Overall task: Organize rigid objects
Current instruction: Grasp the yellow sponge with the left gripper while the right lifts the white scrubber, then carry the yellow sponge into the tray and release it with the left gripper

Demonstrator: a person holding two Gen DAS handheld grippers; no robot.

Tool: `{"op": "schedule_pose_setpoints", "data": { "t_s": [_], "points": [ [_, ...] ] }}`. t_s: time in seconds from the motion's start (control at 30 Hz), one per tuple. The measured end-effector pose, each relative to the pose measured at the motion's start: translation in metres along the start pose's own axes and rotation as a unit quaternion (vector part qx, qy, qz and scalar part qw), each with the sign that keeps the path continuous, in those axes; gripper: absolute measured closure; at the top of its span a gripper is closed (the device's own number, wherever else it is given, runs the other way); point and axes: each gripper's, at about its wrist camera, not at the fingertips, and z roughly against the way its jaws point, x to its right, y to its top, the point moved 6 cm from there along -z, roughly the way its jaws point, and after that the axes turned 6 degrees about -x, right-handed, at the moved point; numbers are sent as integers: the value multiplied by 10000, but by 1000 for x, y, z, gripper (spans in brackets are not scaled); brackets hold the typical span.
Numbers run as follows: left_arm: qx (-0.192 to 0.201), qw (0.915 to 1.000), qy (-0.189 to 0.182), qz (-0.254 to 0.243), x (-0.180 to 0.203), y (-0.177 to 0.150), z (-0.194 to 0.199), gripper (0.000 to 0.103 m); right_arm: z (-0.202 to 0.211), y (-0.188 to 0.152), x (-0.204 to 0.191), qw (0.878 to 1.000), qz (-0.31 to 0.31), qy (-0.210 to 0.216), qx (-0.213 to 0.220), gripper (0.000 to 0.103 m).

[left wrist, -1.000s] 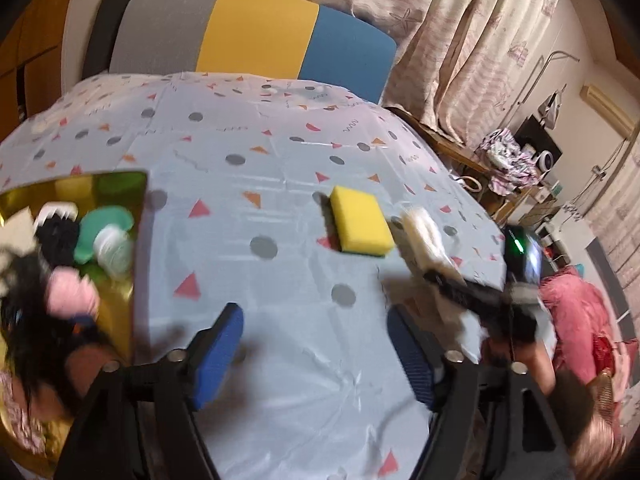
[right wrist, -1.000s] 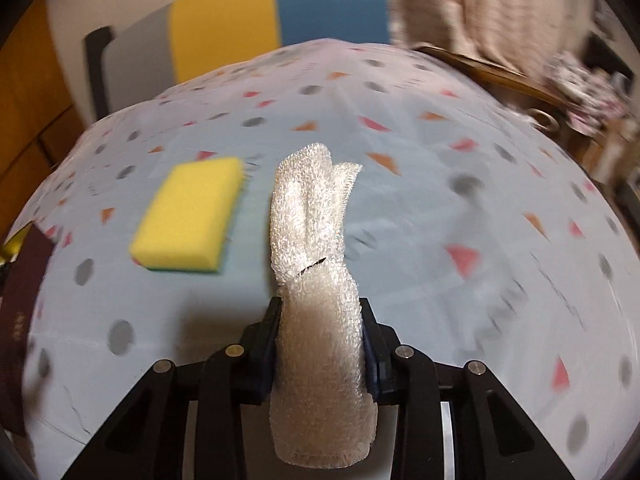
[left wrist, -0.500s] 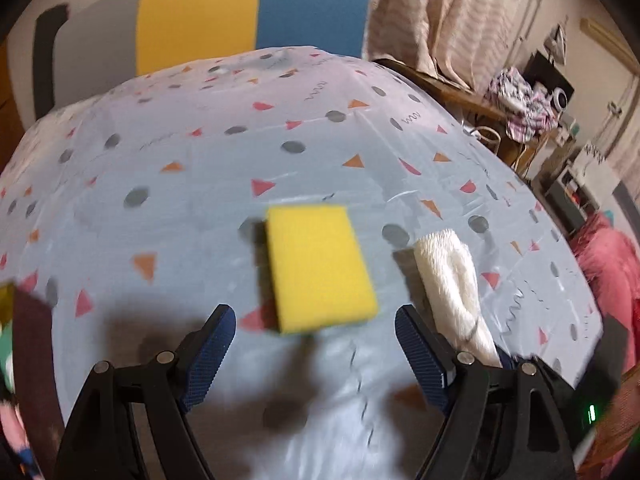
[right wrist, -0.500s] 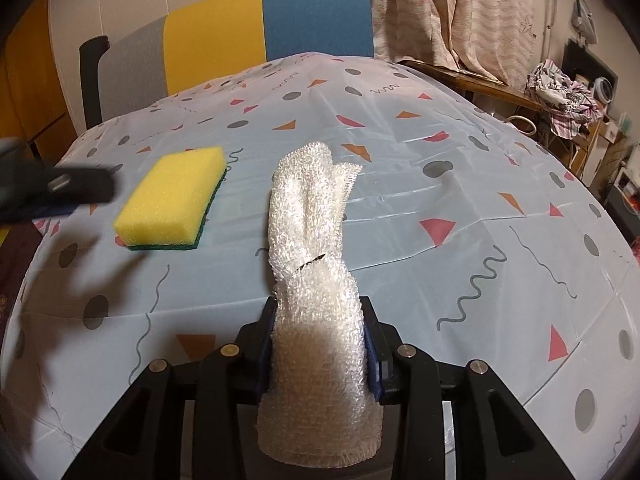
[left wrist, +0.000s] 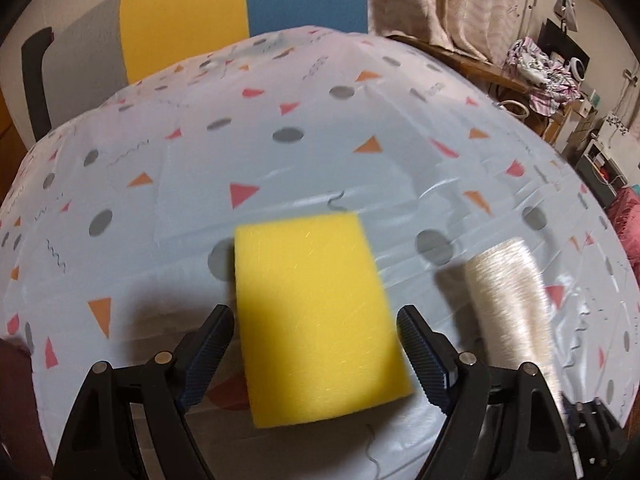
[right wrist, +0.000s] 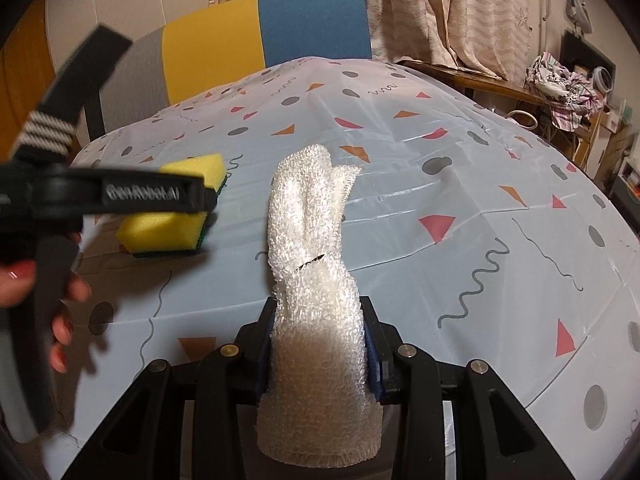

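Blurred white lettering, roughly "GenRobot.AI", on the side of the left claw (right wrist: 208, 196), no other readable text

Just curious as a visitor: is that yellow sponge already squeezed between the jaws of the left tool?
No, the yellow sponge lies on the tablecloth between wide-open jaws, with gaps on both sides.

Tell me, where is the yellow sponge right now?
The yellow sponge lies on the patterned tablecloth, between the open left gripper's fingers, left of the white cloth.
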Motion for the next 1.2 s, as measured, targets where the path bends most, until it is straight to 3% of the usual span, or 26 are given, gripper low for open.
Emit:
{"op": "schedule_pose_setpoints", "data": {
  "t_s": [0.07,0.13,0.23,0.47,0.77,1.2],
  "points": [
    [-30,9999,-42,119,-6,-6,-8,18,0,0,0,10000,-6,11,8,66],
    [186,9996,-138,161,-9,-8,-5,18,0,0,1,10000,-24,30,16,66],
    [381,9990,-156,177,-14,-12,-1,31,0,0,1,10000,-18,22,23,66],
    [465,9970,-418,452,-29,-30,14,32,0,-1,-1,10000,51,-74,30,66],
    [459,9922,-744,894,-44,-85,49,32,0,-1,-3,9997,122,-195,42,66],
    [755,9868,-1091,925,-77,-165,130,32,0,-1,-6,9992,215,-346,32,66]
  ]
}}
